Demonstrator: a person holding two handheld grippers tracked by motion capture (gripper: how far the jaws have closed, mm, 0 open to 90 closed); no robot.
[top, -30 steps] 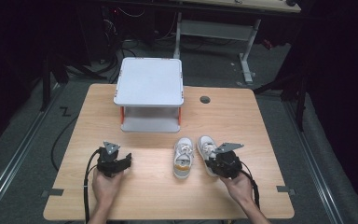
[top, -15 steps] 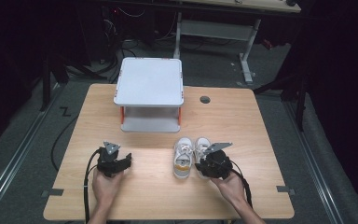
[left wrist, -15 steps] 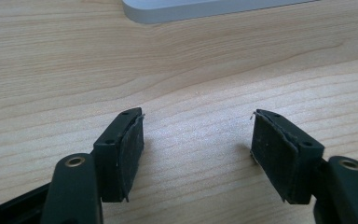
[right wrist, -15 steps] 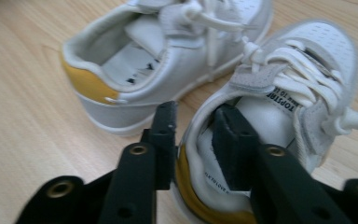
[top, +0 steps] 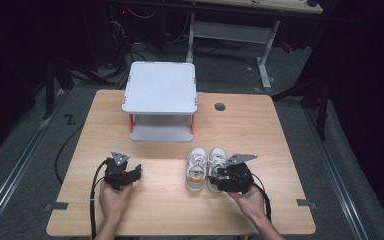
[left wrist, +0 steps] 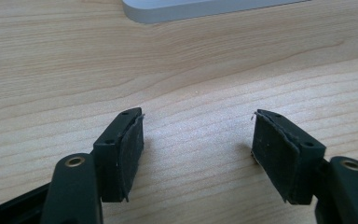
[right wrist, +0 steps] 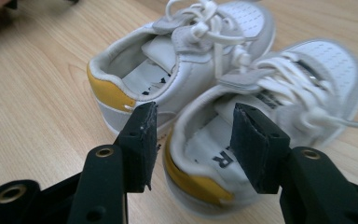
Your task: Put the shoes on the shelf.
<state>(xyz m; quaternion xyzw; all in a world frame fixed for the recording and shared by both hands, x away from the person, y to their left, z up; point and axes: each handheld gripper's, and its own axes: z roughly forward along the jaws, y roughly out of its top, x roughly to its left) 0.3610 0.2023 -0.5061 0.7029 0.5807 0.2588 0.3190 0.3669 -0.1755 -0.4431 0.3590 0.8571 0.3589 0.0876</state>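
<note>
Sneakers, a white pair with yellow heel tabs, are sitting side by side on the wooden counter (top: 280, 130), toes pointing toward the far edge, just in front of the white two-tier shelf stand (top: 160, 95) and a little to its right. I am naming them by their place in the high view: left sneaker (top: 196, 170) and right sneaker (top: 216, 160). They are touching or nearly touching along their inner sides.

Right gripper (top: 224, 175) is sitting at the heel of the right sneaker, held in the right hand (top: 247, 200). In the right gripper view its jaws are spread apart, one jaw standing between the two heels and the other over the shoe opening, with the heel collar of the nearer shoe (right wrist: 261, 154) lying between them. I cannot tell whether either jaw is touching the shoe. The farther shoe (right wrist: 177, 65) is lying just beyond.

Left gripper (top: 130, 175) is resting low over bare counter, well apart from the sneakers, held in the left hand (top: 112, 200). Its jaws are released and wide, with wood grain showing between them.
</note>
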